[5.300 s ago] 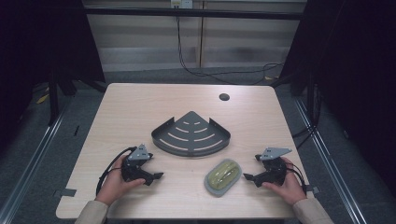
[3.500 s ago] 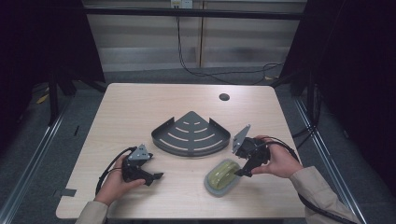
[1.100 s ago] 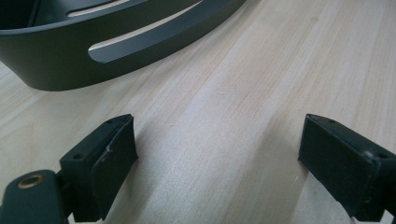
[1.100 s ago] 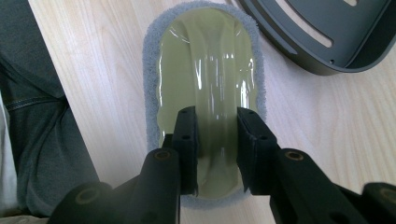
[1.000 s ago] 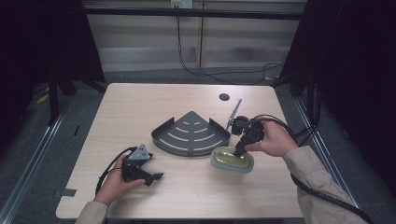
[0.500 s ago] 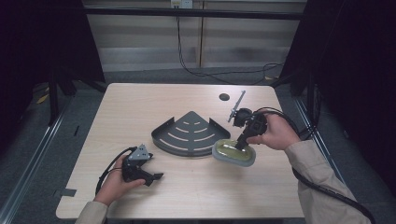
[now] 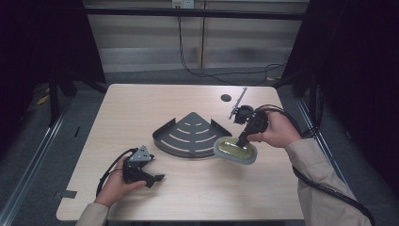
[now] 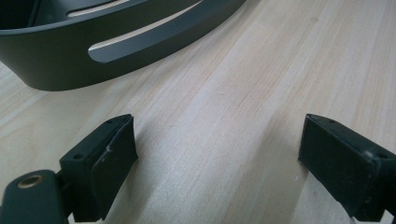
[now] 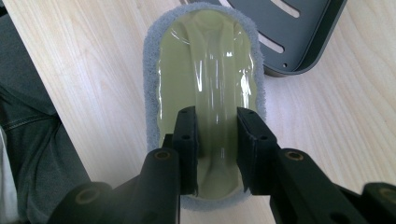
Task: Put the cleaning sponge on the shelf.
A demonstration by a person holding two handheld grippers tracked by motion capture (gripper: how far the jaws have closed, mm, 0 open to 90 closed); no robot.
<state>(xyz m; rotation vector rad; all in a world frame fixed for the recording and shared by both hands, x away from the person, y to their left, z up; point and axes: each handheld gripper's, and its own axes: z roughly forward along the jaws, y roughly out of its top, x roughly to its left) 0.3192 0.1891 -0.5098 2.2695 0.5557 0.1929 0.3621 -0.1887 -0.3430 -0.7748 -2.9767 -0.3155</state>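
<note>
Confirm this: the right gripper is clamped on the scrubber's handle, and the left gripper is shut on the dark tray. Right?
Not quite. The right gripper is clamped on the scrubber, but the left gripper is open and holds nothing; the tray lies apart from its fingers, as the left gripper view shows.

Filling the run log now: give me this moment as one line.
right gripper: shut on scrub pad handle | scrub pad: beside corner tray | left gripper: open, resting on table
</note>
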